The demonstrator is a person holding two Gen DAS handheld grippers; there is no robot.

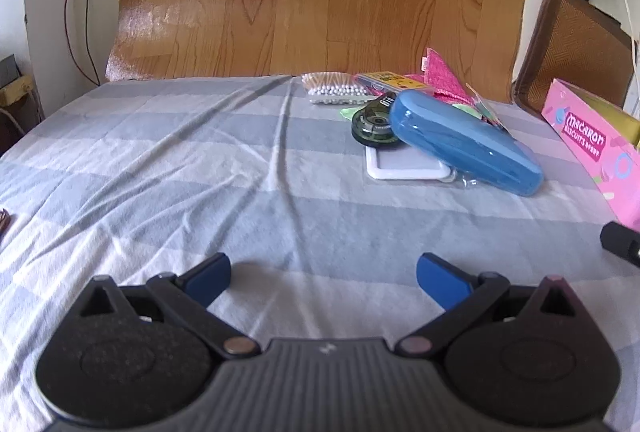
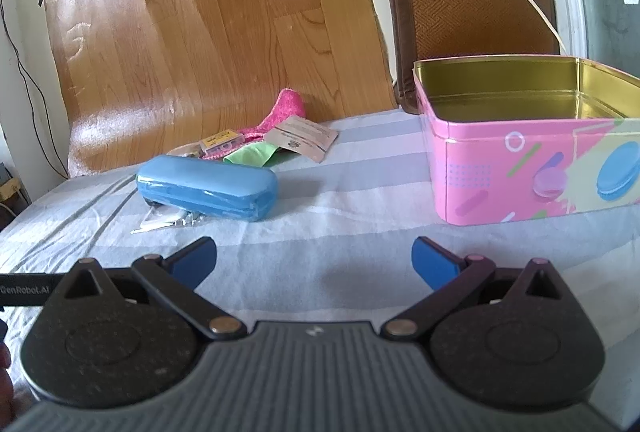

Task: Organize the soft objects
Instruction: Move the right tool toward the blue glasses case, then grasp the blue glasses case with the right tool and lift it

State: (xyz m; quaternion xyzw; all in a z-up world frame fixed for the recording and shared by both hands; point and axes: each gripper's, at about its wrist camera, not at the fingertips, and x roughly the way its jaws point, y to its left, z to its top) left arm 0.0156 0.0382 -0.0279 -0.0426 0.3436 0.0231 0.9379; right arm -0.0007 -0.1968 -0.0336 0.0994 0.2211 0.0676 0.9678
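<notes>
Left gripper (image 1: 323, 278) jaws wide apart, empty, above striped bedsheet (image 1: 160, 167). Right gripper (image 2: 314, 262) same, empty. Pink cloth (image 2: 280, 111) in clutter behind blue case (image 2: 206, 189), left of open pink tin (image 2: 520, 167).

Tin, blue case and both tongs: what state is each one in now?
pink tin: lid off, nothing visible inside.
blue case: closed, lying on other items.
left tongs: open, holding nothing.
right tongs: open, holding nothing.
pink cloth: crumpled, partly under small items.
</notes>
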